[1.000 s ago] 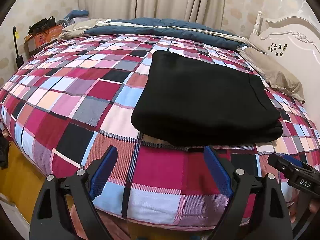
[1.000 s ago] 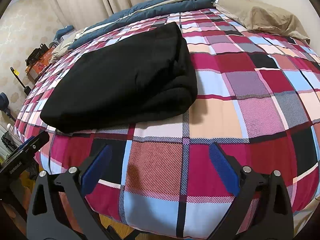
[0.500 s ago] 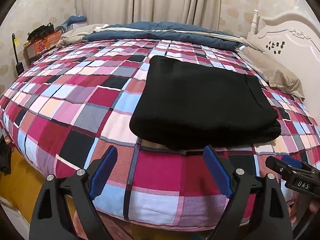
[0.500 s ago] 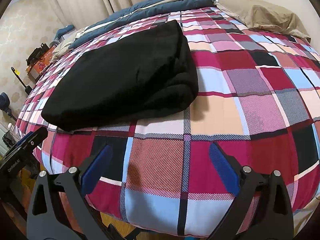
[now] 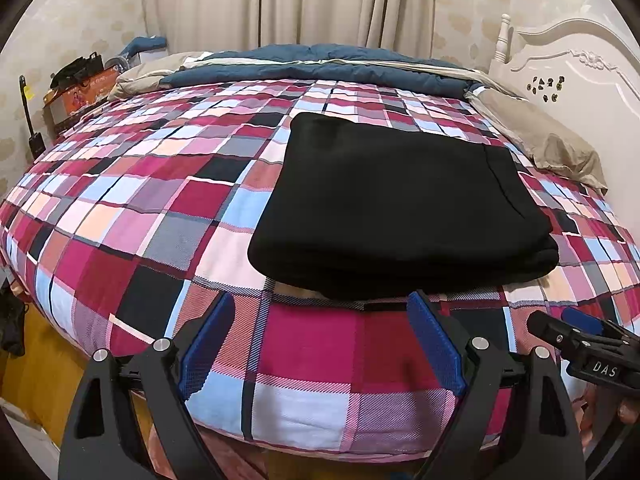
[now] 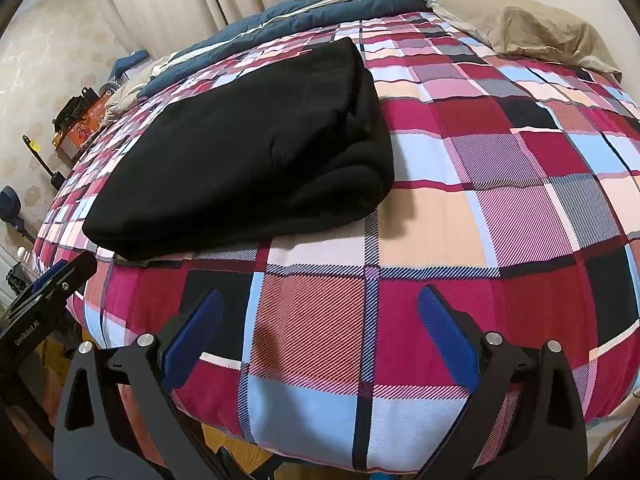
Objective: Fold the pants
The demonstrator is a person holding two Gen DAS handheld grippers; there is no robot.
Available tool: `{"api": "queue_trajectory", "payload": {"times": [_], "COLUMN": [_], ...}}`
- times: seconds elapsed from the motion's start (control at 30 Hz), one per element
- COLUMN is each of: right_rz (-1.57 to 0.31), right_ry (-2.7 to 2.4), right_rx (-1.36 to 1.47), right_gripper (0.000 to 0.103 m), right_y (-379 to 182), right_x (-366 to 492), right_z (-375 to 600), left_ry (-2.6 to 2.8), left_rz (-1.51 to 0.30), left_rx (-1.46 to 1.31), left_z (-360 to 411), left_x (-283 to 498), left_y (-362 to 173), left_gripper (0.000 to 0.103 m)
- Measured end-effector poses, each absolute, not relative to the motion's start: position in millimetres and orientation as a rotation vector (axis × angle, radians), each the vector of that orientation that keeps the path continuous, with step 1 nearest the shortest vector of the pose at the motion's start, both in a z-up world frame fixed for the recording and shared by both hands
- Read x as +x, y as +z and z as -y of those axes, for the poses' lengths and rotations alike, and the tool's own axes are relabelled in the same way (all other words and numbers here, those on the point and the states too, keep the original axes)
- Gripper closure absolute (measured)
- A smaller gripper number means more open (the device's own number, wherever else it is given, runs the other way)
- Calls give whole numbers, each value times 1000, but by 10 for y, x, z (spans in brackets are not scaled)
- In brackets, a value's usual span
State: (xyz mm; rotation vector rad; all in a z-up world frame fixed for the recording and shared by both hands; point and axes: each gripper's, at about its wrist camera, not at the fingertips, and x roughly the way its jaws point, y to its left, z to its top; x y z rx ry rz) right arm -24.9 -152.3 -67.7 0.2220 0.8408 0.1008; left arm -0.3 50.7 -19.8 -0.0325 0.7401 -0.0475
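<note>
The black pants (image 5: 396,204) lie folded into a thick rectangle on the plaid bedspread (image 5: 140,208), near the bed's front edge. They also show in the right wrist view (image 6: 248,152), up and to the left. My left gripper (image 5: 320,344) is open and empty, held just in front of the bed edge below the pants. My right gripper (image 6: 320,340) is open and empty, over the front edge of the bed, to the right of the pants. Each gripper shows at the edge of the other's view, the right one (image 5: 584,348) and the left one (image 6: 44,296).
A blue duvet (image 5: 320,64) and a beige pillow (image 5: 552,144) lie at the far side. A white headboard (image 5: 580,68) stands at the right. A cluttered stand (image 5: 76,84) is at the far left. Wooden floor (image 5: 36,364) shows below the bed edge.
Both grippers have drawn back slightly from the bed and stayed open. The pants have not moved.
</note>
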Motion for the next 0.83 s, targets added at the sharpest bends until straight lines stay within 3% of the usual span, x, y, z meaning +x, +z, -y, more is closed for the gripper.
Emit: {"api": "queue_trajectory", "payload": {"times": [0.63, 0.83], "right_rz": [-850, -818], "right_ry": [113, 124], "right_rx": [222, 247], "right_gripper": [5, 5], "right_y": [-687, -431], "right_x": [-283, -235], "right_z": [1511, 1658], "left_ry": [-130, -108], "left_rz": [-619, -650], "left_rx": [8, -39], "left_z": [-328, -782], "left_x": [-53, 343], "left_y": [-26, 74], "left_gripper": [13, 13]}}
